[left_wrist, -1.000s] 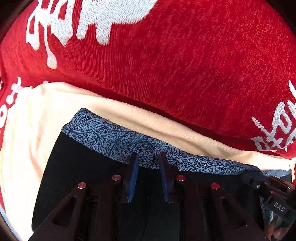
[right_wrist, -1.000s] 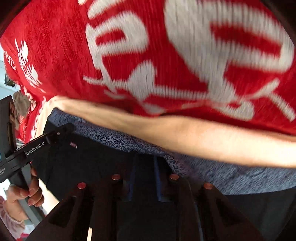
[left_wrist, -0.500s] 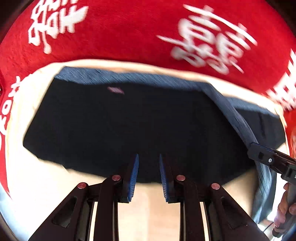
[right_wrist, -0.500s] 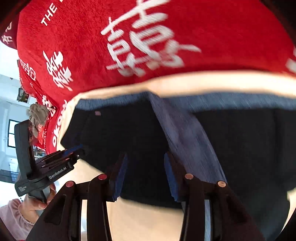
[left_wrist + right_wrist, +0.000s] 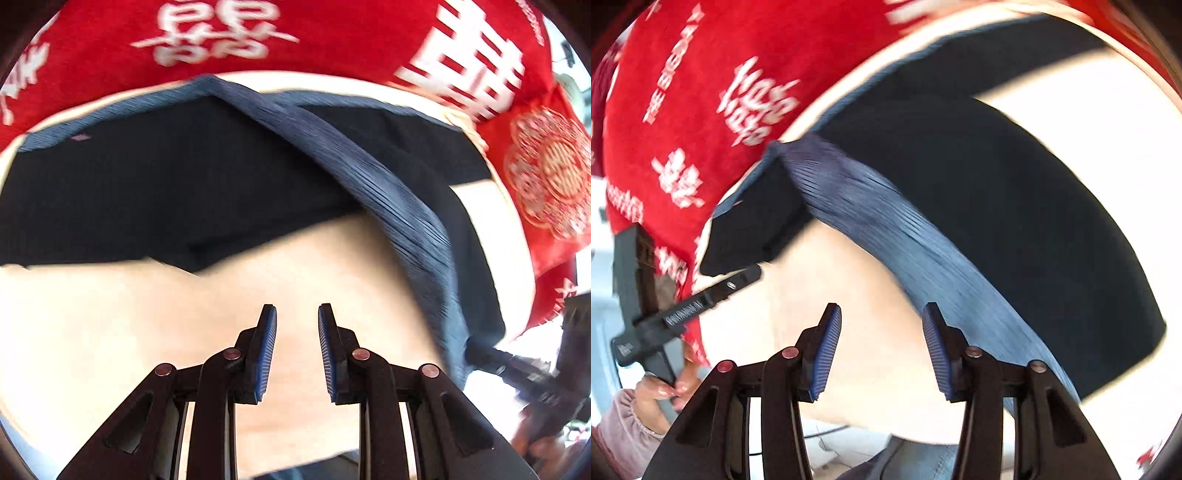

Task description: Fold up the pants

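Cream cloth (image 5: 129, 332) over red printed blanket (image 5: 332, 37), black pants on top.
Black folded pants (image 5: 147, 192) with grey-blue patterned waistband (image 5: 388, 184) lie beyond both grippers; left gripper (image 5: 296, 350) nearly closed, empty; right gripper (image 5: 882, 350) has just been opening, seemingly holding nothing.

Bright, daylit. Washed out to near white on the cream cloth (image 5: 1089, 122), upper right of the right view. Heavy motion smear along the blue waistband (image 5: 402, 206) and across the white print on the red cover (image 5: 476, 66). Strong fisheye bending, dark corners. Sharp only on the near fingers (image 5: 264, 354).
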A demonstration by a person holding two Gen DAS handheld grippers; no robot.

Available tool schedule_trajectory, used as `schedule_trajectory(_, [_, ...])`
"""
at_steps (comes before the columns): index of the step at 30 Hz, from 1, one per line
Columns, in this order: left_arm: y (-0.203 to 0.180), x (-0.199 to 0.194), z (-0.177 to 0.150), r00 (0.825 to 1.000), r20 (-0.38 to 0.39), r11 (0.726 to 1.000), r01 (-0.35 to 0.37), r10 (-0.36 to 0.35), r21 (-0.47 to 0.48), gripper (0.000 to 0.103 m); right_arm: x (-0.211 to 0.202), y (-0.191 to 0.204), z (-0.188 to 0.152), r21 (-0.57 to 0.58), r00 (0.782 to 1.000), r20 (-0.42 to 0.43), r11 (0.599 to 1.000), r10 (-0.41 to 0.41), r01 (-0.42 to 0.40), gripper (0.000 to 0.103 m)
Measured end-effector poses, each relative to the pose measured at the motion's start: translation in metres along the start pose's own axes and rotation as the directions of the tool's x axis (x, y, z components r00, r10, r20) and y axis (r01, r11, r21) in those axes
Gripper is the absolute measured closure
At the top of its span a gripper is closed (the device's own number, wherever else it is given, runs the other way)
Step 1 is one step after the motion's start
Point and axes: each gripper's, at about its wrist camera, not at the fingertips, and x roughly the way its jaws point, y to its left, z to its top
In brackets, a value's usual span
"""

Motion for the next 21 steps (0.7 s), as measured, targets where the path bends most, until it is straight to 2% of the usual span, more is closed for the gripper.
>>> schedule_trajectory(2, [-0.005,-0.001,-0.001,1.0,-0.004,0.999,0.028,-0.028,0.03,0.078,-0.012,-0.021,-0.024,0.046,0.999,0.026,0.998,-0.034,0.033,0.053])
schedule_trajectory(5, [-0.027,0.0,-0.014,0.993,-0.019,0.991,0.115,-0.114,0.064,0.078,-0.025,-0.053,-0.053,0.124,0.997,0.053,0.991,-0.064,0.057,0.053])
schedule_trajectory(7, [-0.04,0.006,-0.014,0.985,-0.031,0.982,0.172,-0.17,0.072,0.078,-0.029,-0.072,-0.063,0.168,0.997,0.065,0.985,-0.05,0.039,0.053])
schedule_trajectory(11, [-0.058,0.025,-0.006,0.968,-0.063,0.966,0.249,-0.245,0.064,0.078,-0.027,-0.108,-0.074,0.238,0.996,0.077,0.97,0.041,-0.058,0.053])
schedule_trajectory(13, [-0.063,0.034,-0.001,0.965,-0.072,0.965,0.257,-0.252,0.059,0.078,-0.024,-0.119,-0.074,0.247,0.994,0.072,0.964,0.078,-0.094,0.053])
schedule_trajectory(18, [-0.073,0.054,0.008,0.965,-0.105,0.968,0.245,-0.239,0.052,0.078,-0.018,-0.139,-0.073,0.258,0.994,0.036,0.96,0.099,-0.105,0.053])
schedule_trajectory(21, [-0.082,0.06,0.011,0.959,-0.131,0.965,0.258,-0.25,0.046,0.078,-0.018,-0.151,-0.075,0.26,0.978,0.024,0.943,0.209,-0.209,0.053])
